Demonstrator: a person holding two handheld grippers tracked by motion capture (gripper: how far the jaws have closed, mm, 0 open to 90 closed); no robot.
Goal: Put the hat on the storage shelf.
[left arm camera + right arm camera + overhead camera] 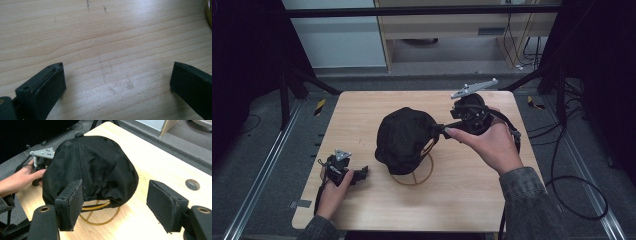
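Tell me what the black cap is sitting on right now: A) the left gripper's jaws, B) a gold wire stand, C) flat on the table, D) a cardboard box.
B: the black cap is draped over a gold wire stand, whose ring base rests on the table under it, with both grippers open and apart from it.

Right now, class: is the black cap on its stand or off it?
On. The black cap sits over the gold wire stand, whose ring shows beneath it.

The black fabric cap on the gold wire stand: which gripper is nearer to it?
Right. The right gripper is open at the black fabric cap's edge; the left gripper rests open on the table, apart.
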